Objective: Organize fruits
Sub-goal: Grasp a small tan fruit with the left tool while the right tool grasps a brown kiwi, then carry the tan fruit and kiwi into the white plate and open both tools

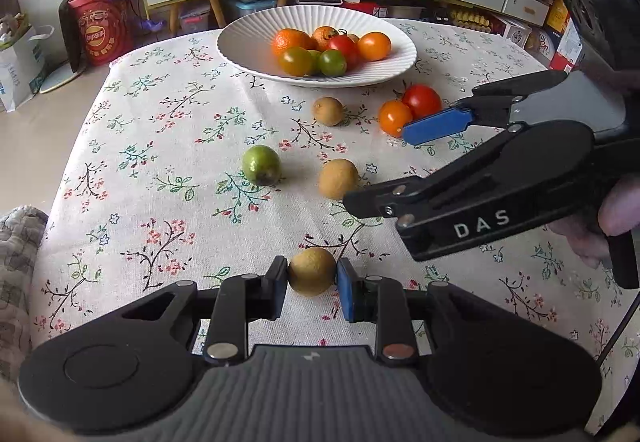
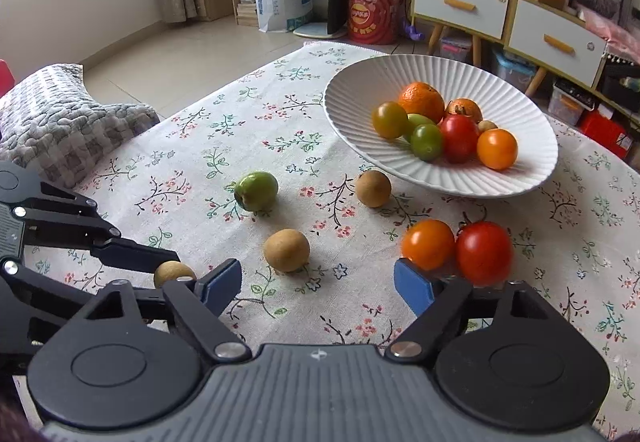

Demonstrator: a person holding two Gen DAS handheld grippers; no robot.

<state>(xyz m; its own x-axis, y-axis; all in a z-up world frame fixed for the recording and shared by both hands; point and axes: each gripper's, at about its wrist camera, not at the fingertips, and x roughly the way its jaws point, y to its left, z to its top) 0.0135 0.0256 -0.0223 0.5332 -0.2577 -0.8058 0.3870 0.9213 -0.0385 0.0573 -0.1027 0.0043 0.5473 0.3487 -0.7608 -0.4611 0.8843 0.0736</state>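
Left wrist view: left gripper (image 1: 312, 284) clamps one brown longan (image 1: 312, 270) near the tablecloth's (image 1: 160, 145) near edge. Right gripper (image 2: 318, 282) gapes, holding nothing, one pad touching the orange tomato (image 2: 427, 244). Loose: two brown longans, one green fruit (image 1: 261, 170), two tomatoes. White plate (image 1: 240, 37) sits toward the far edge.

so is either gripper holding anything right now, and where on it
The left gripper pinches a small brown fruit across its two sides. The right gripper is open, holding nothing.
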